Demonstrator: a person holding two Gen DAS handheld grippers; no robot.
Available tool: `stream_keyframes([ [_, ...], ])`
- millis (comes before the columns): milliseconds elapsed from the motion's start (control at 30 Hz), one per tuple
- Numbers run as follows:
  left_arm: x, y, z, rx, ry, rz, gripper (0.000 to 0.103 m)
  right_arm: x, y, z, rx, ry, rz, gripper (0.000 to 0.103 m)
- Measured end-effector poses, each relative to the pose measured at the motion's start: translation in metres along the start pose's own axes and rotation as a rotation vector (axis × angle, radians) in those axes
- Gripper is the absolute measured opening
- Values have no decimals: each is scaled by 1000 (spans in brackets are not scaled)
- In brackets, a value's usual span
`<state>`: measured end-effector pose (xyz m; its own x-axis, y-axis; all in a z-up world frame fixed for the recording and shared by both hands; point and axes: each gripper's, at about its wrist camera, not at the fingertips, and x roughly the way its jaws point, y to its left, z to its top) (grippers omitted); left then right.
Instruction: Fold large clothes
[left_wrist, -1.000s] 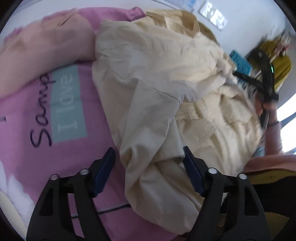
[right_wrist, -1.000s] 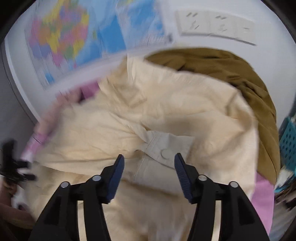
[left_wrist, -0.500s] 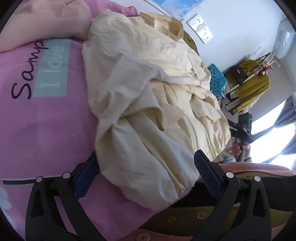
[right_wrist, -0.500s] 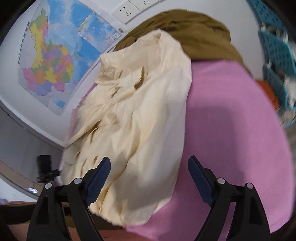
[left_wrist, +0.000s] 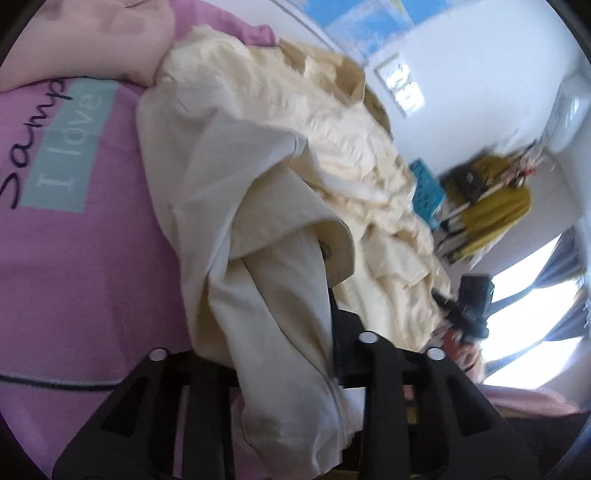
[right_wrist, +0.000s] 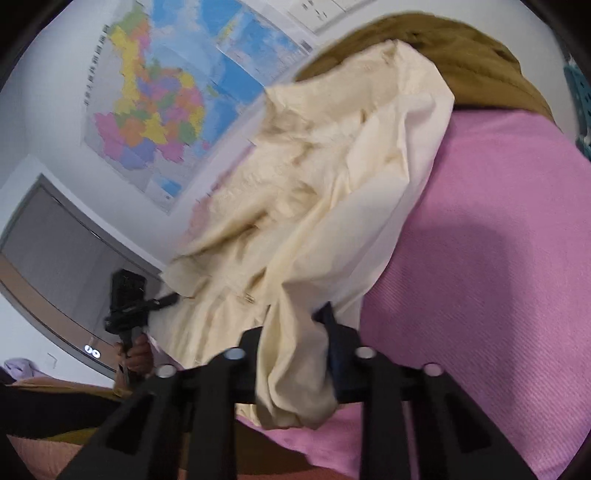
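Now I have the cream shirt (left_wrist: 258, 155) pinched at its near edge on both sides: my left hand-held gripper (left_wrist: 273, 354) is clamped on a bunched fold of it, cloth spilling over and hiding the fingers, and my right hand-held gripper (right_wrist: 295, 354) is clamped on another gathered corner the same way. The shirt lies crumpled on the pink blanket (left_wrist: 74, 258) of the bed, its long axis running straight away from me toward the wall, collar end far, hem end in my grips. Both grippers sit at the same near edge, one to each side, so neither is much closer; I judge the coming move to be a lift and carry of this edge forward over the body of the shirt, or a shake to spread it first, since it is bunched and wrinkled rather than flat.

Around it: a peach garment (left_wrist: 92, 40) lies at the far left, just beside the shirt's shoulder, and a brown garment (right_wrist: 443, 51) is heaped at the far end, touching or under the collar. Those two crowd the far side and could catch the fold. A colourful map (right_wrist: 155, 110) hangs on the wall beyond, and a clothes rack with a mustard garment (left_wrist: 495, 210) stands well apart to the right.
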<state>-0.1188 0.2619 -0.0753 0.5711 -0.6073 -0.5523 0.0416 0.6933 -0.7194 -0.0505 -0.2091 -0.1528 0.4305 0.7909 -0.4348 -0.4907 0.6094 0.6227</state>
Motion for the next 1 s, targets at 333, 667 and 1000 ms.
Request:
stream_keyframes([
  [333,-77,-40,-10,86,-106,-57,20,-71,55,1,-145,-176,163,17],
  [667,-32,4,-30,-3,62,8,43,-21,-12,-38,69,67,70,61],
  [1000,-7,-5,-37,82,119,97,74,-13,-4,-48,36,102,72,71],
])
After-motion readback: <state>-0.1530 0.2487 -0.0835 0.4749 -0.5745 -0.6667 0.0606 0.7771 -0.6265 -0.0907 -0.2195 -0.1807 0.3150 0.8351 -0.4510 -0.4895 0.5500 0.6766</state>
